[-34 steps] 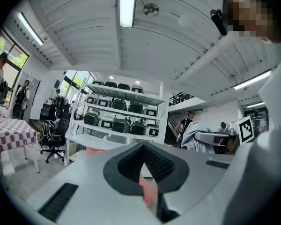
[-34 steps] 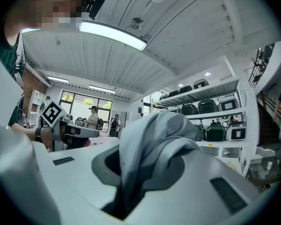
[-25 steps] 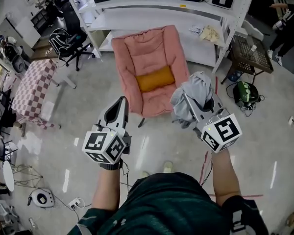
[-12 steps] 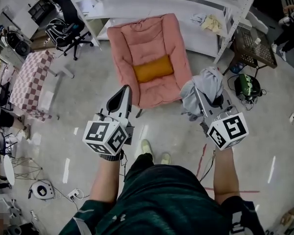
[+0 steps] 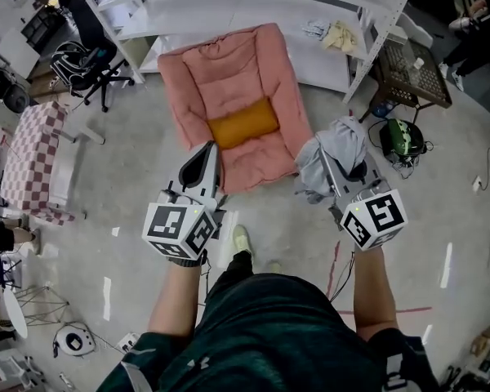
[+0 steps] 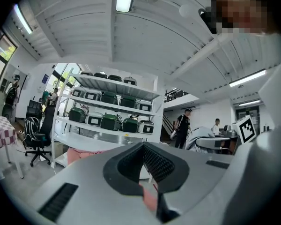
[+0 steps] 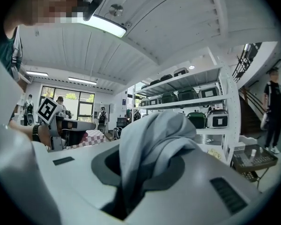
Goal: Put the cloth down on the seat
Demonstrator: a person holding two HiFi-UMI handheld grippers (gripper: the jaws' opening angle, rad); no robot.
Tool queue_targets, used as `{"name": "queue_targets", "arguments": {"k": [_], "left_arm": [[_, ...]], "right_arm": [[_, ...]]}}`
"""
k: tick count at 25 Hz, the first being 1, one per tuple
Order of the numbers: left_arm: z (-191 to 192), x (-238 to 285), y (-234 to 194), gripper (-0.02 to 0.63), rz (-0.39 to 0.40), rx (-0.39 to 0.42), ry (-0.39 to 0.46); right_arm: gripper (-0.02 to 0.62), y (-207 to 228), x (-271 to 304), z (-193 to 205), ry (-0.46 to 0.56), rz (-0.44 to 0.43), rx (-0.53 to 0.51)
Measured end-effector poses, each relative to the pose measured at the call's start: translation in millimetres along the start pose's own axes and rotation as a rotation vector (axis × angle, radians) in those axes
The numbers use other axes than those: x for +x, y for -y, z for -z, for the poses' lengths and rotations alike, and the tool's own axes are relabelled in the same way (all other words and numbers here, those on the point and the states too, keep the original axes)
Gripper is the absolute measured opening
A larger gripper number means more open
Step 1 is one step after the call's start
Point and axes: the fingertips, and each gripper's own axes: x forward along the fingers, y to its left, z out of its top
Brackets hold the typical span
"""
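Observation:
The seat is a pink padded chair [image 5: 229,80] with an orange cushion [image 5: 242,123] on it, standing on the floor ahead of both grippers. A grey cloth [image 5: 333,155] hangs bunched over my right gripper [image 5: 321,158], just right of the chair's front corner. In the right gripper view the cloth [image 7: 154,139] fills the gap of my right gripper [image 7: 145,161], whose jaws are shut on it. My left gripper [image 5: 210,148] points at the chair's front edge. Its jaws meet with nothing between them, as the left gripper view [image 6: 144,146] also shows.
A white shelf rack [image 5: 229,15] stands behind the chair. A black office chair [image 5: 82,64] and a checked table [image 5: 28,149] are at the left. A wicker side table [image 5: 412,72] and a green bag [image 5: 402,137] are at the right. A person [image 5: 478,31] stands far right.
The person has stepped forward, so the chair lies closer and more to the left. Both grippers keep their pose, and the cloth stays in the right one.

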Motion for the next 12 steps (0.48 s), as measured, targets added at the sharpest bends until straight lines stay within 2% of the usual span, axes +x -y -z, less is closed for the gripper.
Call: {"name": "queue_targets", "arguments": {"k": [7,12], "left_arm": [[2.1,50.0,-66.3,0.005,0.064,-0.019,-0.006],[11.3,80.3,-98.4,0.005,0.121,-0.023,-0.027]], "right_arm": [[0.049,6.1,73.5,16.8,-0.054,0.081,0.010],[0.049,10.7,113.9,35.8,-0.096,0.143,0.023]]}}
